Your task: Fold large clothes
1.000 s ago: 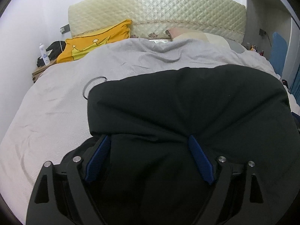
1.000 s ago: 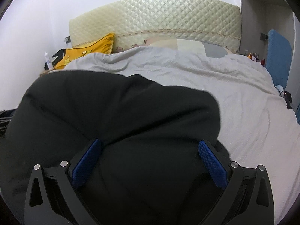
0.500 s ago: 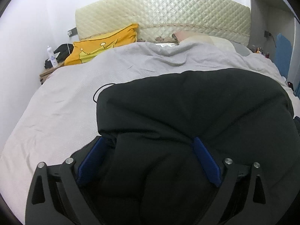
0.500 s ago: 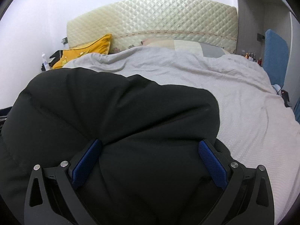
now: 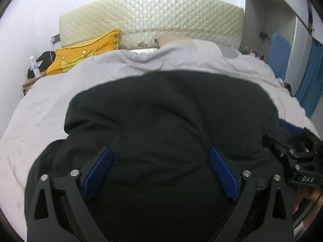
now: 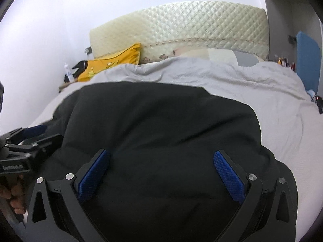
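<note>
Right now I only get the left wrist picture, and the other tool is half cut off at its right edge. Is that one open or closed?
Observer: Open. The right wrist view shows the right tool with both blue pads spread wide over the black garment.
Operator: And who holds my tool?
Observer: That view shows a bare hand gripping the handle of the left tool.
Operator: What lies to the right of the garment?
Observer: A broad stretch of grey bedcover, wrinkled, reaching to the bed's right side.
</note>
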Demonstrator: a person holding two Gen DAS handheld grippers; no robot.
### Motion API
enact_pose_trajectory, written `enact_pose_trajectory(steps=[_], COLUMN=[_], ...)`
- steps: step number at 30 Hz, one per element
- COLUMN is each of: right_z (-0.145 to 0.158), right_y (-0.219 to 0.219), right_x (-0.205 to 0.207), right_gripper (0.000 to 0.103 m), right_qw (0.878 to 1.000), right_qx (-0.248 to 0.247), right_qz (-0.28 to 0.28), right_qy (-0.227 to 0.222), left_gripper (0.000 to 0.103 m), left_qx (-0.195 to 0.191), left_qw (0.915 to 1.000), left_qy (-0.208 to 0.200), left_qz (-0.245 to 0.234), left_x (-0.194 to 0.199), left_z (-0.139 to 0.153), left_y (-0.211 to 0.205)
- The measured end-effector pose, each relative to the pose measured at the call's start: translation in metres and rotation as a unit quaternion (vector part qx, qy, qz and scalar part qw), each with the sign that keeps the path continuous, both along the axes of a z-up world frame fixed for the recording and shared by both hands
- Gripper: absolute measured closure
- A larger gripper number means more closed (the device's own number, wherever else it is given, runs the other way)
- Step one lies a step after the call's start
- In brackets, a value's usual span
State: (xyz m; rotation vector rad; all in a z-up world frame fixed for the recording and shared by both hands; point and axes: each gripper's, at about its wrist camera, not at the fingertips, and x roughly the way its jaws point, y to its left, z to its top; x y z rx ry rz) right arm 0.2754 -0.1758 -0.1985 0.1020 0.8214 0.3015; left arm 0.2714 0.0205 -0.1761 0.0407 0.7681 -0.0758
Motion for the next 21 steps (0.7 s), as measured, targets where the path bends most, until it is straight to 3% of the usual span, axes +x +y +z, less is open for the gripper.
enact_pose_trajectory(steps=[6,10,14,21], right_z=[-0.012,0.005,0.058,0.202], right_y=[0.004,-0.003,-0.017,-0.035], right_x=[0.009,0.007,-0.003,-0.045], right_gripper=[0.0,0.0,0.0,0.0], right_qw=[1.0,1.0,1.0,0.994], right_qx=[-0.01,0.001,0.014,0.029], right_qz=[0.0,-0.002,-0.022,-0.04], right_qy=[0.01,0.028,-0.001,-0.096], left_gripper=[0.005,0.005,0.002,0.0], left_qx=[0.012,-0.002,-0.029,-0.033], left_qw=[0.9998,0.9995,0.9993,0.9969], left_qy=[0.015,0.029,0.015,-0.07], left_qz=[0.001,0.011,0.02,0.012], left_x=[0.007,0.003,-0.013,-0.071], left_z=[-0.009,0.004,0.047,0.164], left_y=[-0.004,0.002,0.013,0.018])
